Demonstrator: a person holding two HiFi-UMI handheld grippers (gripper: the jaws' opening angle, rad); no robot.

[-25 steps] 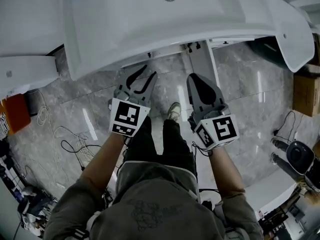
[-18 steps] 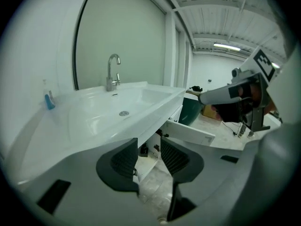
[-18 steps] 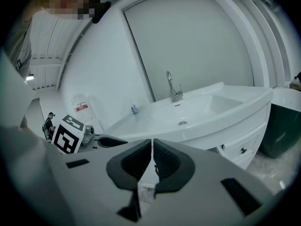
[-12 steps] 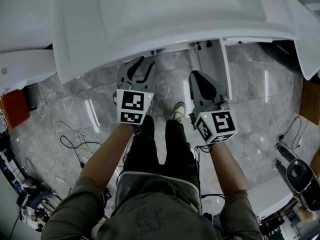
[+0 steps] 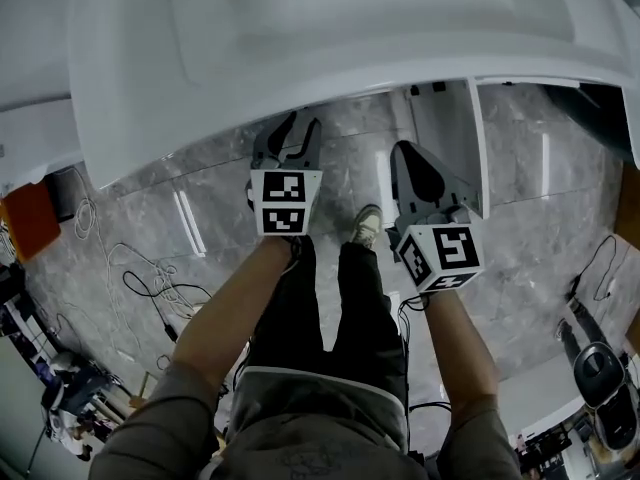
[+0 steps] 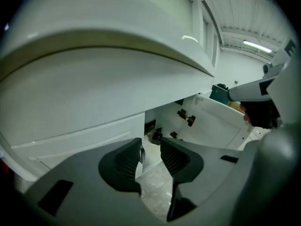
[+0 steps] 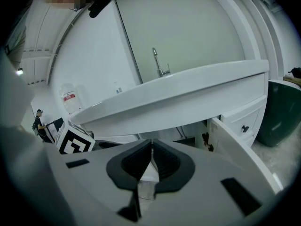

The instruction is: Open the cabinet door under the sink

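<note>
Under the sink (image 5: 300,28), the closed cabinet door (image 6: 84,140) shows its upright edge straight ahead of my left gripper (image 6: 150,147), jaws just opened, empty; right gripper (image 7: 151,160) jaws pressed together.

The sink basin (image 5: 300,48) overhangs both tongs from above and bars any upward path. Ahead of the left tongs (image 6: 150,147), whose jaws have just been opening, the closed door panel (image 6: 80,142) blocks the left, its free edge lining up with the jaw gap; right of it the cabinet opening (image 6: 162,126) is free. The open cabinet door (image 5: 445,138) stands just right of the right tongs (image 5: 405,150).
</note>
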